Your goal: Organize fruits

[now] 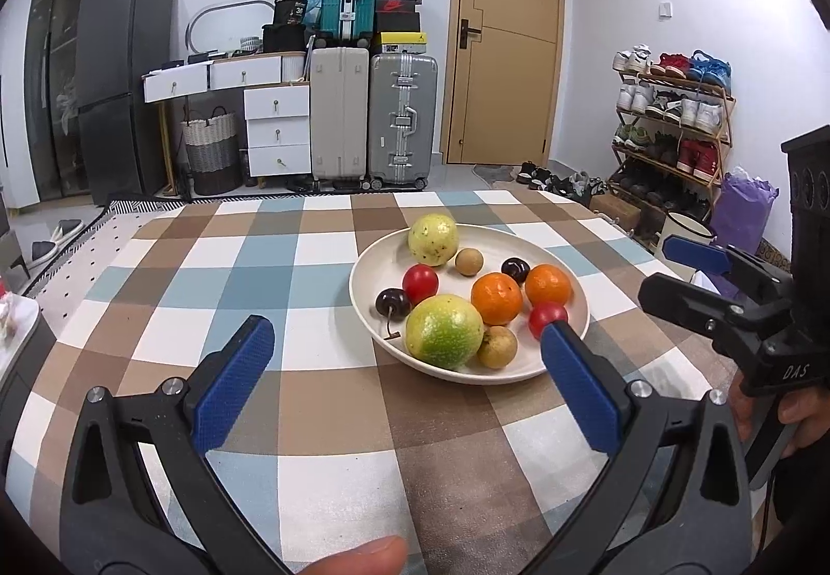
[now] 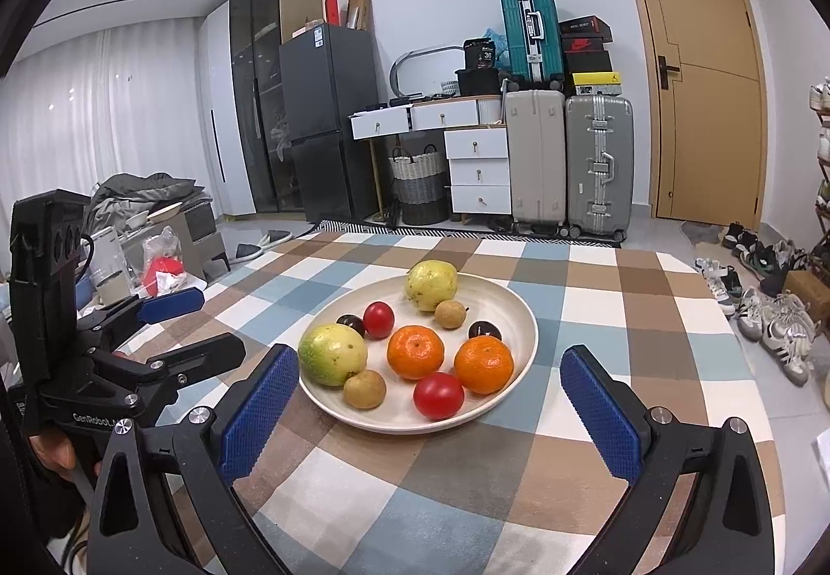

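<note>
Fruits fill a cream plate [image 1: 519, 370] on the checked tablecloth [image 1: 207, 274], just ahead of the left gripper [image 1: 410, 347]. Its blue pads stand wide apart, holding nothing. A green-yellow fruit [image 1: 444, 330] sits nearest, and a shoe rack [image 1: 674, 118] shows only here.

From the right wrist, the right gripper [image 2: 423, 370] gapes equally, empty, with the plate [image 2: 521, 316] between its tips. Two oranges [image 2: 415, 351] sit nearest, and curtains [image 2: 104, 118] show only here.

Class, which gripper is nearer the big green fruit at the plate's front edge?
Left. The left gripper frames the green fruit closely; the right gripper sits farther toward the plate's other side.
</note>
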A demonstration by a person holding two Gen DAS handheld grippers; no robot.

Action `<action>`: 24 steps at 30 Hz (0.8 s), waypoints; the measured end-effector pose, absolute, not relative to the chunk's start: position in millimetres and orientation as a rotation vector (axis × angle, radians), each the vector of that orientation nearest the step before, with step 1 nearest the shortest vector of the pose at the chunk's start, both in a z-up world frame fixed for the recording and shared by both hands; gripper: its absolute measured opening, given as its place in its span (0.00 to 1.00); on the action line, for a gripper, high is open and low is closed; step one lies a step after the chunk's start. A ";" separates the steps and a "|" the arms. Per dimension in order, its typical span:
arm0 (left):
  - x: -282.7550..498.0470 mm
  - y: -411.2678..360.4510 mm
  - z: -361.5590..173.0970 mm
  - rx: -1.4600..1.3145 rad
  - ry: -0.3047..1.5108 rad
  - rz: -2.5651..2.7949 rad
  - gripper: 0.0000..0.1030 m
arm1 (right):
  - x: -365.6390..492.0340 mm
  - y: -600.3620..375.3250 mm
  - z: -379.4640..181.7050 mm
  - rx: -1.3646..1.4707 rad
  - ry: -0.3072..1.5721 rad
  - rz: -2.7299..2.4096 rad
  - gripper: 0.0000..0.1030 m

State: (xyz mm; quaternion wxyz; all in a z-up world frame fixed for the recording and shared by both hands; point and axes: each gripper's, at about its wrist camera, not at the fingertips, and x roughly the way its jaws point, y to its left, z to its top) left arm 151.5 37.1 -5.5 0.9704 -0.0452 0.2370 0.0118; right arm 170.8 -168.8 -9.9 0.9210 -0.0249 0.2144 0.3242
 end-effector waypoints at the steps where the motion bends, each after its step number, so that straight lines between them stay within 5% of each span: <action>1: 151.9 37.4 -5.6 -0.093 0.480 0.024 1.00 | 171.0 -168.8 -9.9 -0.053 0.440 0.666 1.00; 24: 152.4 38.8 -6.1 -0.096 0.483 0.027 1.00 | 170.8 -168.9 -10.1 -0.052 0.442 0.665 1.00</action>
